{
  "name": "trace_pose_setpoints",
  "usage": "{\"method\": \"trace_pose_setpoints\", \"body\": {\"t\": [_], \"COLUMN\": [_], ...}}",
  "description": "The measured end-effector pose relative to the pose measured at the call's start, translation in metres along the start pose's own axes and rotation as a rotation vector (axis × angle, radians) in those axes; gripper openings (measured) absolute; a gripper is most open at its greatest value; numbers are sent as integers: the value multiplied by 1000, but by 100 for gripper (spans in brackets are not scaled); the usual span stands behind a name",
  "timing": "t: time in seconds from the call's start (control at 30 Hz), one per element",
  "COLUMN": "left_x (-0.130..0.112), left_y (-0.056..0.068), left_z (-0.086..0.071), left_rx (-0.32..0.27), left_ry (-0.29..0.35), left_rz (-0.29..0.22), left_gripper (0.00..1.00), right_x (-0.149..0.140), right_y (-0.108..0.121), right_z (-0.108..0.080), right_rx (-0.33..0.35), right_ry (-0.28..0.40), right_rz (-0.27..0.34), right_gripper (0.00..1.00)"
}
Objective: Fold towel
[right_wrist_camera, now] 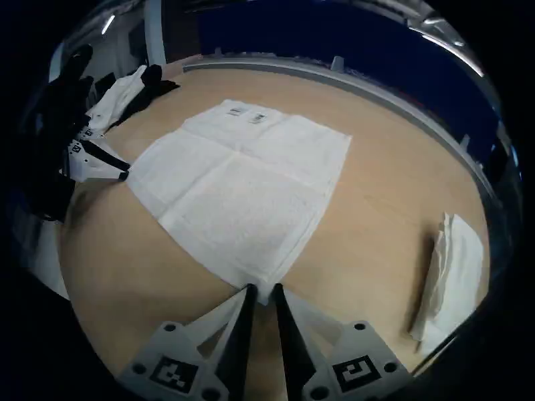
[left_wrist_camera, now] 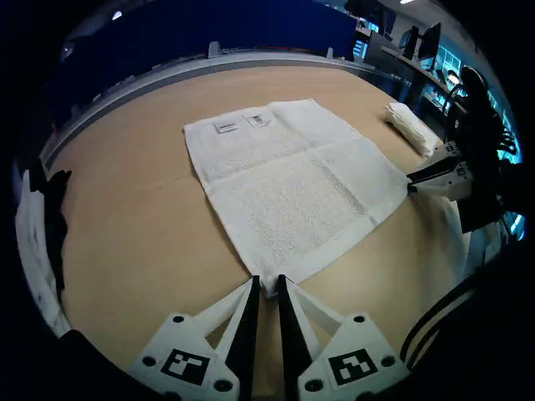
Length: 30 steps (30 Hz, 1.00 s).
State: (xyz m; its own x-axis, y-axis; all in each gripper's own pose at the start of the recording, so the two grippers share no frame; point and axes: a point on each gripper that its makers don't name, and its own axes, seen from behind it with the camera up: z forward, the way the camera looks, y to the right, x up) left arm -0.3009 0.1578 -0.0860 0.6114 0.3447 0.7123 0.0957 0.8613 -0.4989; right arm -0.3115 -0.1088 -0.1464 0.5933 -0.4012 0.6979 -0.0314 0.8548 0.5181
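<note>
Towel: a white terry towel [left_wrist_camera: 294, 180] lies spread flat on the tan wooden table [left_wrist_camera: 134, 214] — two small tags sit near its far edge.
Left: the left gripper [left_wrist_camera: 267, 286] is clenched on one near corner of the towel, the cloth caught between its fingers.
Right: the right gripper [right_wrist_camera: 262, 293] pinches the neighbouring corner the same way.
Aside: a stack of folded white cloths [right_wrist_camera: 458, 267] lies near the table's edge — well apart from the towel.
</note>
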Motion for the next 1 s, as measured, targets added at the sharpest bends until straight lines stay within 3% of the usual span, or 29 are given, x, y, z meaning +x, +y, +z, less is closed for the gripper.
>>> {"method": "trace_pose_setpoints", "body": {"t": [0.23, 0.6, 1.0], "left_x": [0, 5, 27], "left_y": [0, 2, 0], "left_z": [-2, -8, -33], "left_rx": [1, -19, -19], "left_ry": [9, 20, 57], "left_rz": [-12, -40, -74], "left_gripper": [11, 9, 9], "right_x": [2, 19, 44], "right_y": [-2, 2, 4], "right_z": [1, -6, -17], "right_rx": [8, 12, 13], "right_ry": [7, 40, 74], "right_rz": [20, 29, 14], "right_gripper": [18, 17, 17]}}
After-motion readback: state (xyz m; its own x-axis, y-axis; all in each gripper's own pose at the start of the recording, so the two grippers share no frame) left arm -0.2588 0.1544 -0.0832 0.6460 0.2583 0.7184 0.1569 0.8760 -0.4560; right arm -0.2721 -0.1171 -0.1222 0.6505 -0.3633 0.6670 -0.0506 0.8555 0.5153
